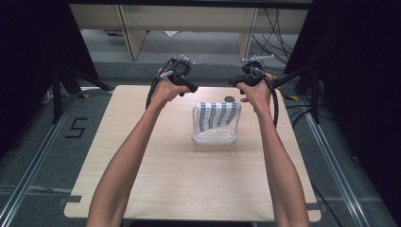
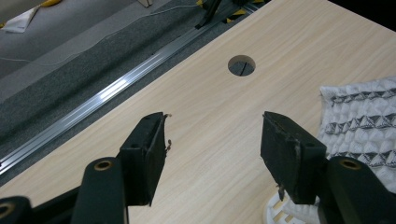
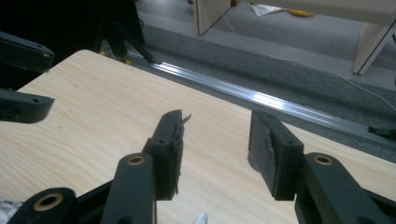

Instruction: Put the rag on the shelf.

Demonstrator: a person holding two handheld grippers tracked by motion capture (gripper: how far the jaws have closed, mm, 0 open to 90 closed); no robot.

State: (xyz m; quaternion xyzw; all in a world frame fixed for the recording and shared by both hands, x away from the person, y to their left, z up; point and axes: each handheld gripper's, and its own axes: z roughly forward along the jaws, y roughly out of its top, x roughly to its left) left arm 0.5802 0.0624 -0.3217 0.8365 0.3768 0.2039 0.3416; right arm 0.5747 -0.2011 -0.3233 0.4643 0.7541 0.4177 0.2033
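A white basket [image 1: 213, 137] sits on the desk [image 1: 189, 189] a little beyond its middle, with a black-and-white patterned cloth [image 1: 217, 115] draped over its far rim and hanging down inside. The cloth hides most of the basket's far wall and part of its floor.

The left hand-held gripper [image 1: 182, 78] is held up over the far edge of the desk, left of the basket and apart from it. In the left gripper view its jaws stand wide apart with nothing between them but bare desk; the cloth [image 2: 362, 123] lies at the right edge of that view, cut off by the frame and partly behind the right jaw, and a sliver of the basket [image 2: 275, 212] shows at the bottom. A round hole [image 2: 241, 66] in the desk lies beyond the jaws.

The right hand-held gripper [image 1: 250, 75] is held up over the far edge too, just right of the basket. In the right gripper view its jaws are also wide and empty, over the desk's far edge. The other gripper's dark jaws [image 3: 21, 79] enter at the left, cut off. In the high view both grippers are small and partly covered by the hands.
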